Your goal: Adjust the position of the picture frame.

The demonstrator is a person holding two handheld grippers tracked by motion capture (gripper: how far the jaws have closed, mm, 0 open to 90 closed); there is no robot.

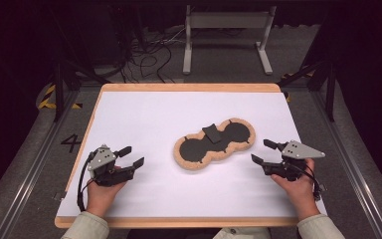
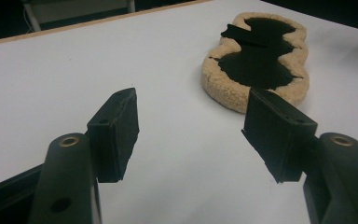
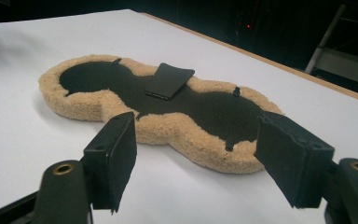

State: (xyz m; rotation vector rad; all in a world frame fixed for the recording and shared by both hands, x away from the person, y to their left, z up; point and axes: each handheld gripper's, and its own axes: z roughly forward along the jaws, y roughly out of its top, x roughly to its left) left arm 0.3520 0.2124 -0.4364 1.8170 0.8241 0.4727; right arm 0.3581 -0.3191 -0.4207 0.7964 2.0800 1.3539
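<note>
White table (image 1: 144,114): fleece pad (image 1: 214,144) between claws.

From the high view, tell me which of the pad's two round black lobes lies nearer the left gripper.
The lower-left lobe of the fleece-edged pad; the other lobe lies beyond the black flap, toward the right gripper. The left gripper stands open.

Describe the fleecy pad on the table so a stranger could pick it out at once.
On the white table with the wooden rim, look just right of centre, between the two hand-held grippers. There lies a flat, peanut-shaped pad with a tan fleece border. Its black middle and the small black flap across its waist set it apart.
</note>
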